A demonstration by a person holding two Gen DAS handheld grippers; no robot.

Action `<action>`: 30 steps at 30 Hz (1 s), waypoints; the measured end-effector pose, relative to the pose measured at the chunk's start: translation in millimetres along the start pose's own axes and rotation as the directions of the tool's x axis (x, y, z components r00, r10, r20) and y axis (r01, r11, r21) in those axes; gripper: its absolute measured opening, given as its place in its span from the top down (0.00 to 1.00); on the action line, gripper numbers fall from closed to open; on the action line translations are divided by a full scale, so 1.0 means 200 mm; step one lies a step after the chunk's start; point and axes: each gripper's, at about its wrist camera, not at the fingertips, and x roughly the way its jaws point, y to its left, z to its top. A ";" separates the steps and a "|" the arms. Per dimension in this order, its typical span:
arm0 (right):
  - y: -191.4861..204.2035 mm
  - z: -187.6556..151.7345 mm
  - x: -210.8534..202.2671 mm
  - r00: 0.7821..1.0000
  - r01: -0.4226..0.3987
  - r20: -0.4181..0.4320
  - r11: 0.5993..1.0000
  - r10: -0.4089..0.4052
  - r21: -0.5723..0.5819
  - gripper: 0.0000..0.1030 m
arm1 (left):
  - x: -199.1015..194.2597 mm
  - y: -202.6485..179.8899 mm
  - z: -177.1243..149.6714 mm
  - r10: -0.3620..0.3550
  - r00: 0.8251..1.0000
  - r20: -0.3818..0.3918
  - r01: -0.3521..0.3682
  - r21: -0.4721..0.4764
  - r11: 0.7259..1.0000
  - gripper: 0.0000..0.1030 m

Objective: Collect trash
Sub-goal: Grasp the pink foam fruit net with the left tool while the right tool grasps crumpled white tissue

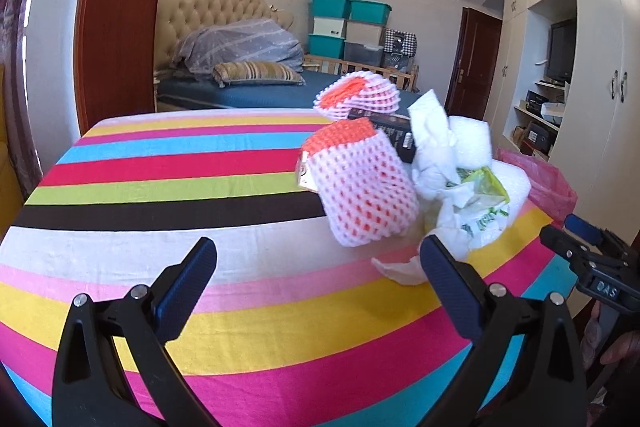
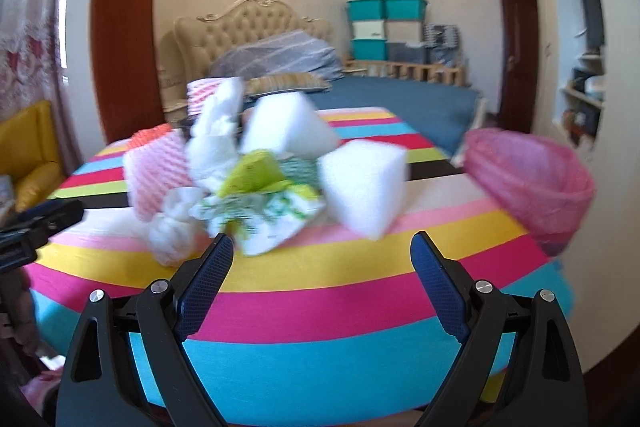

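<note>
Two grippers are seen spread wide, nothing between the fingers: the left gripper (image 1: 318, 259) at lower centre of its view, the right gripper (image 2: 322, 255) likewise. A trash pile (image 2: 256, 179) of foam netting, tissue and foam blocks lies mid-frame on the striped tablecloth (image 2: 320, 303). A pink-lined bin (image 2: 528, 179) is seen at right.

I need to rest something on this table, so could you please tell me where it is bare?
The striped tablecloth is bare left of the pink foam net and along the near edge. The trash pile crowds the side toward the pink-lined bin.
</note>
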 end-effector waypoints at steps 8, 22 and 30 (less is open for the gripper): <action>0.35 0.03 0.18 0.974 -0.216 -0.099 0.967 0.203 -0.138 0.28 | -0.03 0.13 0.02 0.137 0.990 0.033 -0.137 -0.003 0.991 0.05; 0.38 0.01 0.21 0.957 -0.275 -0.143 0.950 0.254 -0.150 0.74 | 0.07 0.06 0.05 0.058 0.997 -0.057 -0.058 -0.003 0.998 0.05; 0.29 -0.06 0.01 0.967 -0.255 -0.064 0.943 0.247 -0.214 0.74 | 0.24 -0.12 0.13 0.014 0.994 -0.107 -0.013 0.014 1.000 0.05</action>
